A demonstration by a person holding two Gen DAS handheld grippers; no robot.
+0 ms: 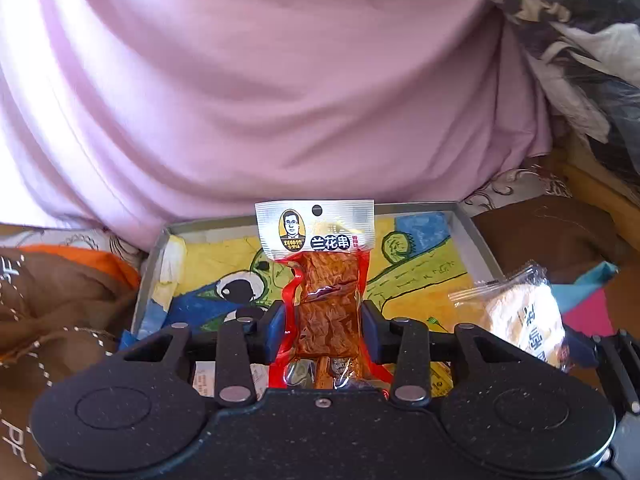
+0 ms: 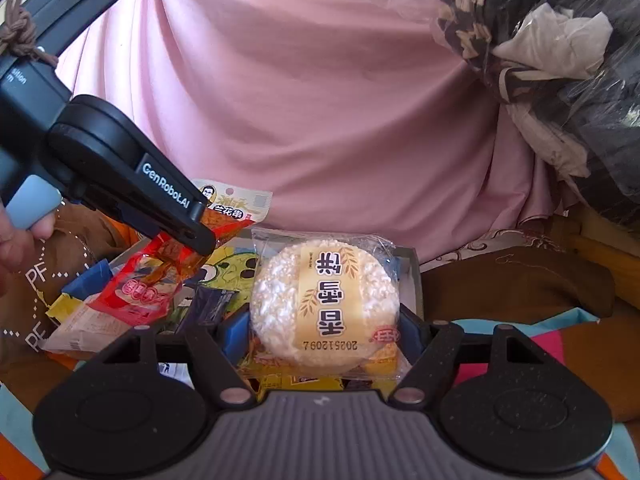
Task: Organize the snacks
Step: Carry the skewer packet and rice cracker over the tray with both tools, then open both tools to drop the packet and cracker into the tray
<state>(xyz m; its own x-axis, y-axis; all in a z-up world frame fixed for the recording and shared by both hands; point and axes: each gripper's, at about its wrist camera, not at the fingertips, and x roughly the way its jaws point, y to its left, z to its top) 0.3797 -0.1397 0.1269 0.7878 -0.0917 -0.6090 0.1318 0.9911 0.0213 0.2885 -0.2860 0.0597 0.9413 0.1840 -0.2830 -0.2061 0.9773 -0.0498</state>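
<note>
In the left wrist view, the left gripper (image 1: 325,316) sits at the bottom middle of the frame, and its two black fingers with blue pads (image 1: 280,322) squeeze a long clear plastic snack packet with red edges and brown, wrinkly strips inside (image 1: 326,280). The packet stands upright, and its shiny silver top with a little printed label pokes up at the middle of the frame. Behind it lies a flat grey tray (image 1: 154,264) lined with a bright crayon drawing in yellow, blue and green (a cartoon animal with a big round eye). A wide, soft pink cloth with smooth folds (image 1: 260,80) fills the top of the frame. In the right wrist view, the right gripper (image 2: 324,330) at the bottom middle pinches a round, bumpy white rice cake in a crinkly clear wrapper with a pale yellow band (image 2: 326,304), held in front of the same tray. The left gripper reaches in from the upper left of that frame with the red-edged packet clamped in its tips. At the lower left lie a red and white plastic packet (image 2: 136,296) and a dark blue one (image 2: 210,308), and small yellow packets (image 2: 296,380) peek out under the rice cake. A see-through bag of dark patterned cloth (image 2: 560,60) sits at the upper right.
</note>
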